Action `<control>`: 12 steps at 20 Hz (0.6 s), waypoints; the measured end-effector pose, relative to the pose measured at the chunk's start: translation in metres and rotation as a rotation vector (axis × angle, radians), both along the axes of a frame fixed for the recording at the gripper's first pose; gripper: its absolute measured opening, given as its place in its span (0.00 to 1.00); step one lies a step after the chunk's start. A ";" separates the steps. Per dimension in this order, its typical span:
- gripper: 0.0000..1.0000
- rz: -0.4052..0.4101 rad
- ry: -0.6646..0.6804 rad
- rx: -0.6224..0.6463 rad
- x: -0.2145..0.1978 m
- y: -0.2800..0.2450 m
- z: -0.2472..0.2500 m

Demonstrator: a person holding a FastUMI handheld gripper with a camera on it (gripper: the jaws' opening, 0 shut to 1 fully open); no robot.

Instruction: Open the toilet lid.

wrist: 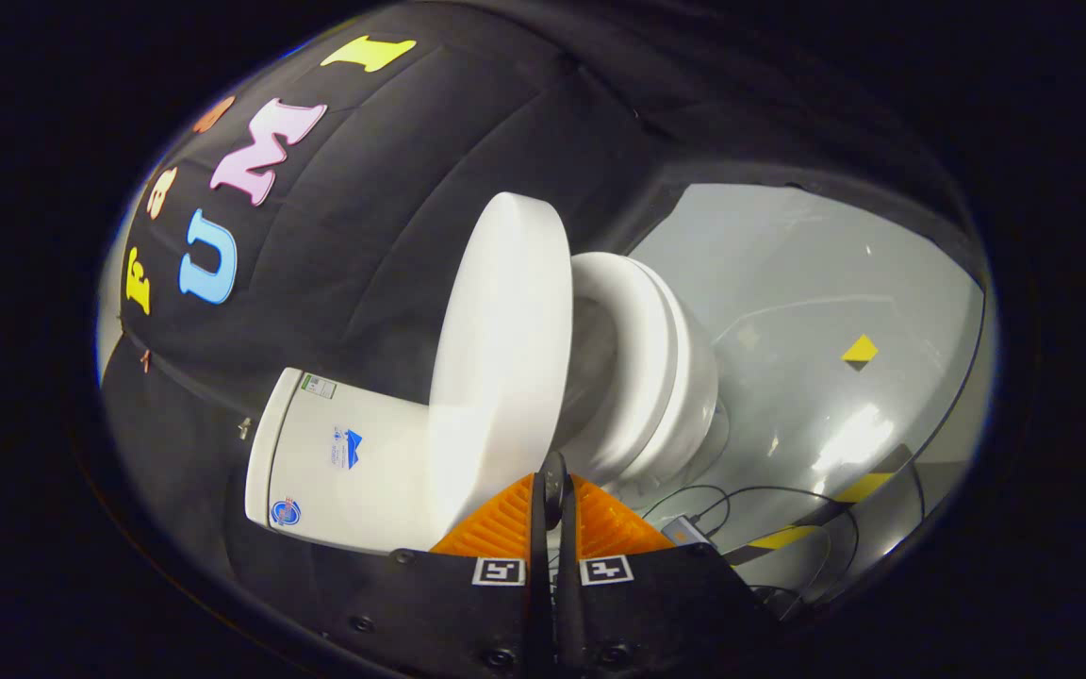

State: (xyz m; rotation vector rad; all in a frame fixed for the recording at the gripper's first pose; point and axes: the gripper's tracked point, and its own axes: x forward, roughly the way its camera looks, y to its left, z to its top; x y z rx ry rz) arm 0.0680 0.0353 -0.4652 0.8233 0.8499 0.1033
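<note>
Gripper (552, 490) closed on nothing, I judge; raised toilet lid (503, 363) just ahead at 11 o'clock, long axis running 12-to-6.

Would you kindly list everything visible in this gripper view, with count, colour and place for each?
toilet lid: one, white, raised off the seat, just ahead of the fingers
toilet seat and bowl: one, white, beyond the lid, uncovered
toilet tank: one, white with small stickers, beside the lid's hinge end
booth wall: one, black cloth, behind the toilet
floor: grey, glossy, around the bowl
floor tape: several yellow-and-black pieces on the floor
cables: a few, dark, on the floor near a small box by the bowl's base
gripper: one, fingers closed together with nothing between them, tips next to the lid's edge; I cannot tell whether they touch it
</note>
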 end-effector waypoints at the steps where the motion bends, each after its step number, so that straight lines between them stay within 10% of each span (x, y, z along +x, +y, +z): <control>1: 0.07 0.004 -0.014 -0.037 0.000 0.004 0.009; 12: 0.06 -0.014 -0.093 -0.341 0.001 0.051 0.093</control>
